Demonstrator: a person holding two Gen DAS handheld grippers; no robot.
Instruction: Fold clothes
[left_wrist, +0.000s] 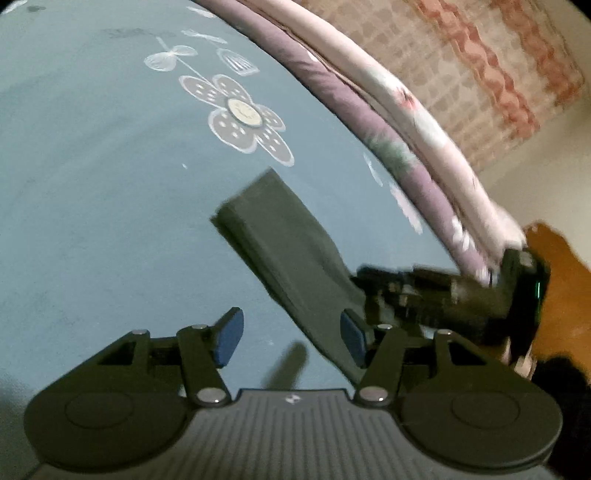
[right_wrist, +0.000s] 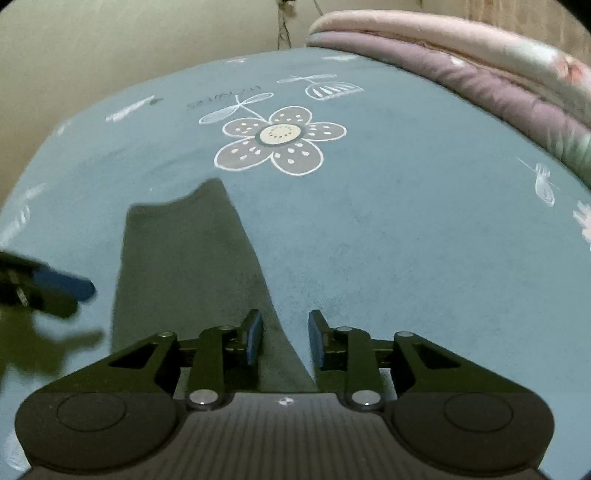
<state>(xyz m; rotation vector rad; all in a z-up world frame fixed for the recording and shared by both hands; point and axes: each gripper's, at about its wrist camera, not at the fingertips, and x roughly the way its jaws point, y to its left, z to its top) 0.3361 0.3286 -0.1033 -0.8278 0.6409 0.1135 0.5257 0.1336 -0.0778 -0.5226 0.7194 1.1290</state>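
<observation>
2 grippers low over dark garment (right_wrist: 184, 266): left gripper (left_wrist: 291, 338), right gripper (right_wrist: 286, 339), fingers apart.

Your left hand-held gripper (left_wrist: 291, 338) hovers low over the bed, its jaws spread wide with the blue pads (left_wrist: 231, 338) well apart and nothing between them; its right pad sits just over the near edge of the dark garment (left_wrist: 280, 240). Your right hand-held gripper (right_wrist: 285, 338) is also parted, a narrower gap, straddling the garment's right edge near its closest end, the left pad above the cloth and the right pad beside it. From the left wrist view, your right hand-held gripper reaches in from the garment's right side, blurred. Neither tool clamps anything.
</observation>
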